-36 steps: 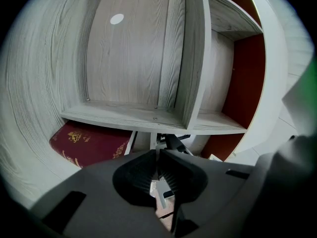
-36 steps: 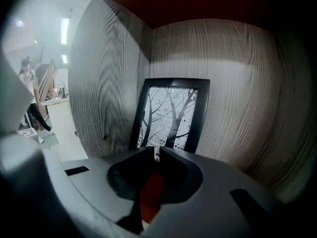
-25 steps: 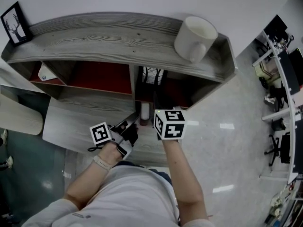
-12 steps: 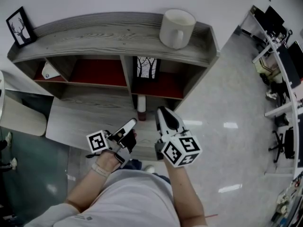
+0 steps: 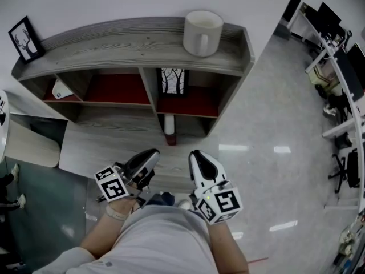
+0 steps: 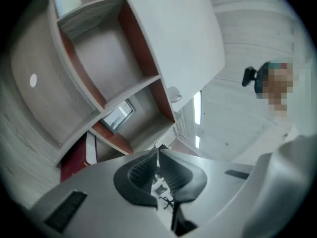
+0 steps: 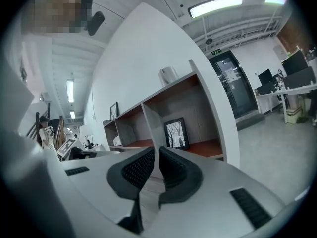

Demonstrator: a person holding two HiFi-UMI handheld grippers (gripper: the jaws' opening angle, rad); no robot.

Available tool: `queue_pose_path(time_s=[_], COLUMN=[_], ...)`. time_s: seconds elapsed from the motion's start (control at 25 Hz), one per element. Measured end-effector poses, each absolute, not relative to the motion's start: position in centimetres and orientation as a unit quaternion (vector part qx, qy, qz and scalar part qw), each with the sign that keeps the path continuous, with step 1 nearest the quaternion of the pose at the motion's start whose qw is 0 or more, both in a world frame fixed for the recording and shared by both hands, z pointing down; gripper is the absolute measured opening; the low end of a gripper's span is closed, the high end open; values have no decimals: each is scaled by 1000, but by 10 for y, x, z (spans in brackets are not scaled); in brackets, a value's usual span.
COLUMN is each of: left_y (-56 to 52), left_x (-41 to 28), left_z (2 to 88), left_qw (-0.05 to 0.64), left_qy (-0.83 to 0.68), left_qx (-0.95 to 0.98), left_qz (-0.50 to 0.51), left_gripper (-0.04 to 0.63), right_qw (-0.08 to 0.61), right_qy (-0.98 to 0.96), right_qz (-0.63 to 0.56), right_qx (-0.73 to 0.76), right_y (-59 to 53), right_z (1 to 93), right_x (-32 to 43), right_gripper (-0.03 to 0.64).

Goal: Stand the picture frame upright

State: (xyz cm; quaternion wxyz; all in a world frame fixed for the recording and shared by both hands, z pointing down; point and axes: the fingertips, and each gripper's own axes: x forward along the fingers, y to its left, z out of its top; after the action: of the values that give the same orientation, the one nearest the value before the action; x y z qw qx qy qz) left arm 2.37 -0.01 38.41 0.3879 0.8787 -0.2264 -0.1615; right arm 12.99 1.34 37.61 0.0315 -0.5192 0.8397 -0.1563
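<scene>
op: left gripper [image 5: 153,153] jaws are closing, nearly together, nothing between them. right gripper [image 5: 195,154] is pinched closed and empty too.
obs: where's the frame?
op: frame [image 5: 172,80] stands upright in the right bay of the shelf [image 5: 114,41], on its red floor, well apart from both grippers. flat black rim, bare-tree print.
obs: any writing?
op: none i can read. the shelf is grey wood grain, and a smooth white mug [image 5: 201,32] sits on top.
</scene>
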Motion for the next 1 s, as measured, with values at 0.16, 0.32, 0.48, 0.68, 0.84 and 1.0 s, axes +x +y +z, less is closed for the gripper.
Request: queue_pose_path(time_s=[0.16, 0.32, 0.48, 0.68, 0.84, 1.0], left_y=[5, 5, 6, 8, 10, 12], left_x=[22, 16, 15, 15, 15, 13], left_z=[375, 372, 371, 368, 367, 362], left_qw=[328, 308, 290, 280, 284, 294], left_qy=[-242, -254, -262, -264, -265, -249], left_qx=[905, 911, 916, 919, 916, 915], left_qz=[-119, -107, -92, -88, -96, -121], left_gripper=[23, 20, 20, 20, 20, 20], right_qw=[32, 33, 34, 28, 30, 30], right_qy=[840, 841, 842, 842, 842, 842], right_qz=[-145, -138, -136, -134, -137, -139], right_qx=[-522, -523, -522, -522, -520, -520], right_y=[17, 18, 18, 18, 20, 20], right_z=[371, 366, 365, 365, 367, 367], right_x=[135, 137, 137, 136, 136, 135], right_gripper=[41, 41, 41, 37, 37, 37])
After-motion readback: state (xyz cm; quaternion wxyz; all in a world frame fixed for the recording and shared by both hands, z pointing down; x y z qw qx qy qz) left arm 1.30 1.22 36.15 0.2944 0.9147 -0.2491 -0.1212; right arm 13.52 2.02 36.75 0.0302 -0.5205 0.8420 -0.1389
